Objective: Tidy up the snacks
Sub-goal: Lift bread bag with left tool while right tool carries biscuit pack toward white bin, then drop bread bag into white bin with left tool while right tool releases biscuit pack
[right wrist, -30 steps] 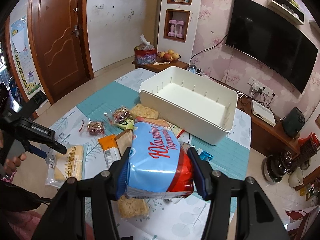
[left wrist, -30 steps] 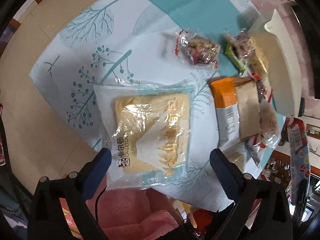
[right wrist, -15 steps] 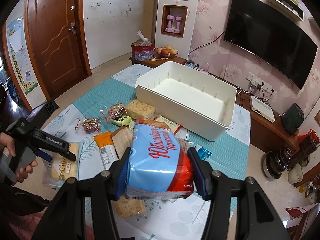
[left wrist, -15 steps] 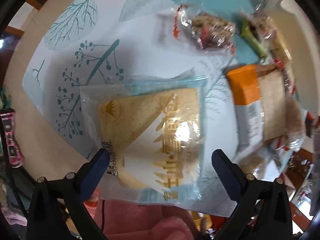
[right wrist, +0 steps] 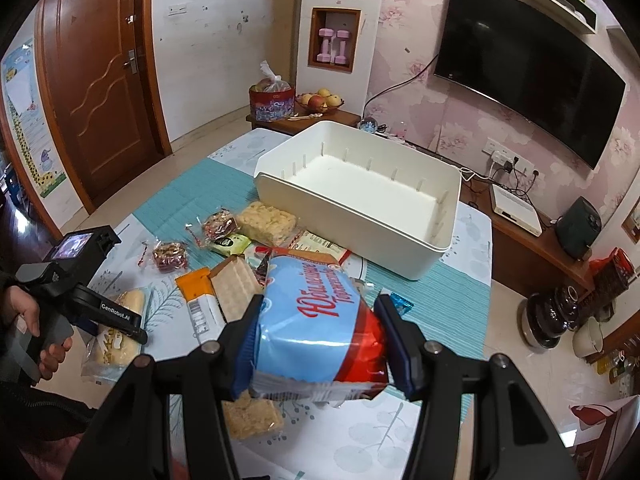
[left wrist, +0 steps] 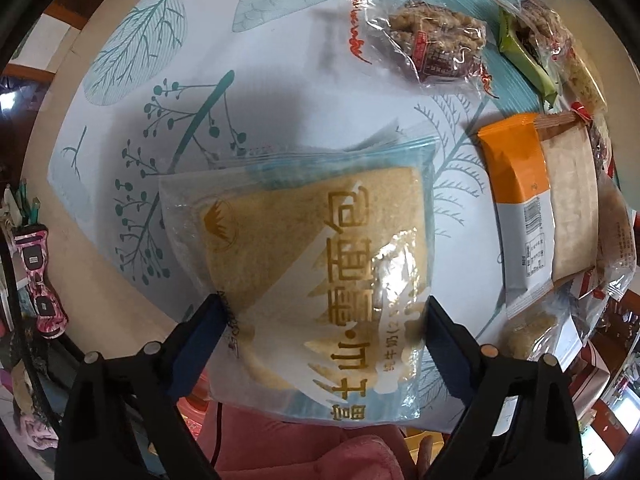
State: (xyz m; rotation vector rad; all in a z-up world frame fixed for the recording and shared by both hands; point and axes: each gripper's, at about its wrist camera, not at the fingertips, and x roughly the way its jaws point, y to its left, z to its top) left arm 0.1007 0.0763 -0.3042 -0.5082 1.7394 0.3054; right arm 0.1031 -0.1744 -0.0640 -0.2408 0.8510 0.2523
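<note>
A bread packet (left wrist: pixel 312 240) in a clear wrapper with gold lettering lies near the table's front edge, on a leaf-print cloth (left wrist: pixel 280 80). My left gripper (left wrist: pixel 326 312) points down over it. Its jaws are closing, with the packet's near half between them and the blue pads (left wrist: pixel 208 320) at the wrapper's two sides. In the right wrist view a hand holds this gripper (right wrist: pixel 128 328) over the same packet (right wrist: pixel 116 340). My right gripper (right wrist: pixel 318 336) is shut on a blue and red snack bag (right wrist: pixel 316 312), held above the table. Behind it stands an empty white bin (right wrist: pixel 340 216).
Right of the bread lie an orange and brown packet (left wrist: pixel 516 208), a nut bar in clear wrap (left wrist: pixel 436 48) and a green packet (left wrist: pixel 520 56). A rice cake (right wrist: pixel 252 416) lies under the held bag. Several more snacks sit in front of the bin. The table edge runs close below the bread.
My left gripper has come down close over the bread packet, and its pads now sit at the wrapper's sides. The right gripper and its bag have stayed put.
</note>
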